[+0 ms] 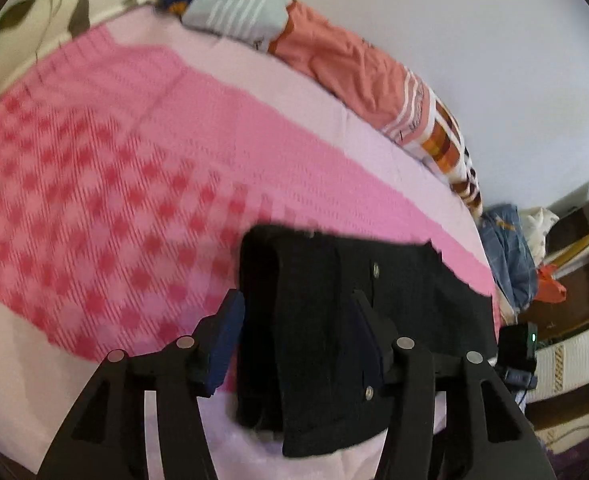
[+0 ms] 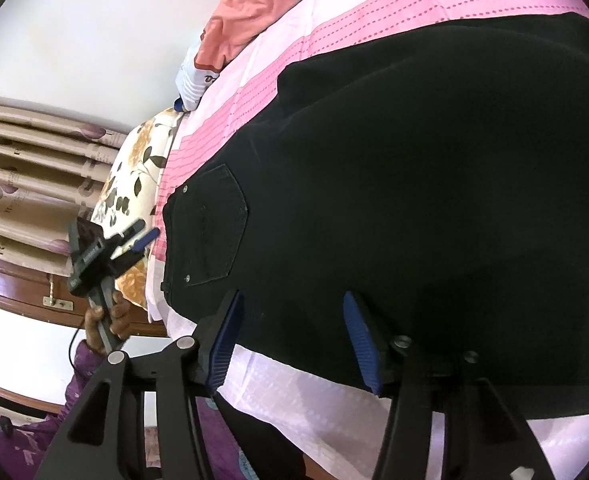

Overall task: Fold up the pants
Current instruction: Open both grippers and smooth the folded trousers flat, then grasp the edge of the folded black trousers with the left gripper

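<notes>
Your left gripper [image 1: 298, 336] and right gripper [image 2: 290, 338] both hang over the black denim pants [image 2: 414, 200], jaws apart.

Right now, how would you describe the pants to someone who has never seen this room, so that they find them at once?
Start at the bed with the pink checked bedsheet. The pants lie flat on it near the front edge, ahead of the open jaws of the right gripper. They are the only black garment there, with a stitched back pocket and small metal rivets, unlike the orange clothes piled along the wall.
</notes>
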Demonstrator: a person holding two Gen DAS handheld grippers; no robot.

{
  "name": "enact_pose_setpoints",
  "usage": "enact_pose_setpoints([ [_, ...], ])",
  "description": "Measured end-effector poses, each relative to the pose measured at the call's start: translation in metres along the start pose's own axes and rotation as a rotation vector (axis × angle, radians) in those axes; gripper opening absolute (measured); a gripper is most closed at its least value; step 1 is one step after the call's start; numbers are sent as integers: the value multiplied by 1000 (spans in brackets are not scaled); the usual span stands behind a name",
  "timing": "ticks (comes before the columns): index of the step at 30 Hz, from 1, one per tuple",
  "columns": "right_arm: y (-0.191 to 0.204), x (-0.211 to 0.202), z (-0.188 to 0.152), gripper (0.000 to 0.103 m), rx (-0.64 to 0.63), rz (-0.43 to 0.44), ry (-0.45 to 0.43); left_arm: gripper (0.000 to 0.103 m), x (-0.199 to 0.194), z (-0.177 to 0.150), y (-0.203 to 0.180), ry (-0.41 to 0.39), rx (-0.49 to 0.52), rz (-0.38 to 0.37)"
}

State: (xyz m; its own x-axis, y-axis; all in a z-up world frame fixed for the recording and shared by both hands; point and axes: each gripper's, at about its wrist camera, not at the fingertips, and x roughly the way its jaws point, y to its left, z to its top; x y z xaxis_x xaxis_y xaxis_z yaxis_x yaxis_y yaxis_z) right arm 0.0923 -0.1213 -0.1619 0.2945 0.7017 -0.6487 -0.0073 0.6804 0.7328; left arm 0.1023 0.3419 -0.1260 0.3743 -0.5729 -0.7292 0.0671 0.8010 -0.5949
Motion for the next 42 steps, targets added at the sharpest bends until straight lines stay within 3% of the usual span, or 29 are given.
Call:
enact_pose_setpoints([
  [2,0,-1,-1,50,3,-5,2,54,9,-8,3,47,-12,-48],
  [5,0,-3,-1,50,13,-8,-3,54,27,-18,-5,120,52,-17],
  [7,0,-3,-1,51,19,-7,-4,53,34,-22,-13,150,91,-51],
  [9,-1,-1,-1,51,21,-9,-5,53,32,-28,-28,140,193,3],
  [11,-2,0,0,52,29,-4,-8,40,33,-32,-41,155,265,42],
  [17,-1,3,3,55,32,2,-12,31,26,-35,-55,118,357,141],
  [20,-2,4,3,56,41,11,-16,29,26,-33,-57,99,356,162],
  [22,-2,4,3,56,45,12,-16,22,25,-29,-58,71,349,173],
  [28,3,5,1,56,25,13,-20,21,18,-10,-66,-25,365,209],
  [30,3,8,2,57,30,28,-23,18,21,-7,-60,-25,358,218],
  [33,4,8,1,57,21,33,-21,18,39,-11,-33,62,297,217],
  [34,4,7,1,57,16,35,-15,18,39,-15,-29,56,296,214],
  [42,4,8,1,59,12,51,-12,20,32,-24,-37,-75,349,258],
])
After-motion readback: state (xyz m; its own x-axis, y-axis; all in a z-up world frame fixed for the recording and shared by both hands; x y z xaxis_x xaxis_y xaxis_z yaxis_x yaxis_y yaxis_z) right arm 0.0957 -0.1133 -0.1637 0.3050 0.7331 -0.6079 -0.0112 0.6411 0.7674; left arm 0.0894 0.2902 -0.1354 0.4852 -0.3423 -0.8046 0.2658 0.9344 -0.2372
